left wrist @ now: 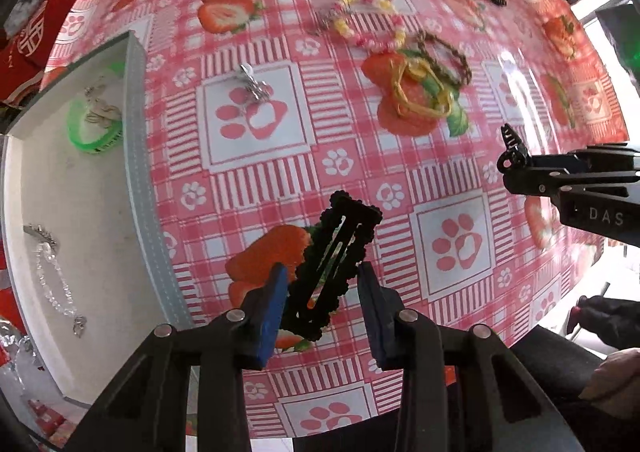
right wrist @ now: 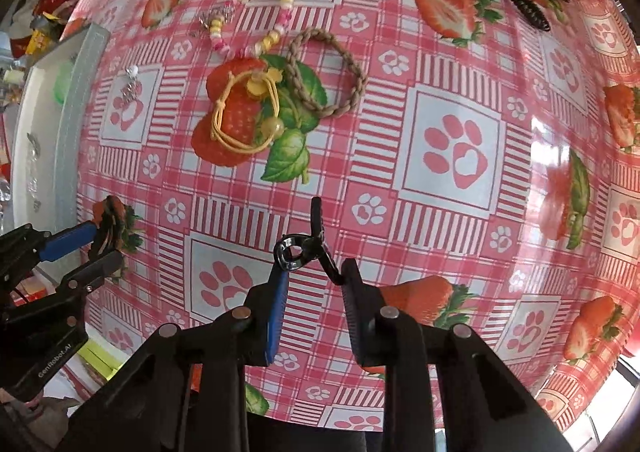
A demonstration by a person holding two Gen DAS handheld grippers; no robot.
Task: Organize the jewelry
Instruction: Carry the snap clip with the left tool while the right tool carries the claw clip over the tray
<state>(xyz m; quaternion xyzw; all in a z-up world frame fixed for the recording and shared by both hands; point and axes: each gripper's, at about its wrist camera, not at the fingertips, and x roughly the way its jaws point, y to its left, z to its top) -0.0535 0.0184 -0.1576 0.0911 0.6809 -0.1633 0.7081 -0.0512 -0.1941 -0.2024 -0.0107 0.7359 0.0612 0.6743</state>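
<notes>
Left wrist view: left claw pinches a black scalloped hair clip above the tabletop, near the white tray at its left edge, probably its destination. Right claw grips a small black clasp, lifted clear.

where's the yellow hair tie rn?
The yellow hair tie lies on the tablecloth in the right wrist view, upper left of centre, on a strawberry print, just left of the braided bracelet and below the bead bracelet.
</notes>
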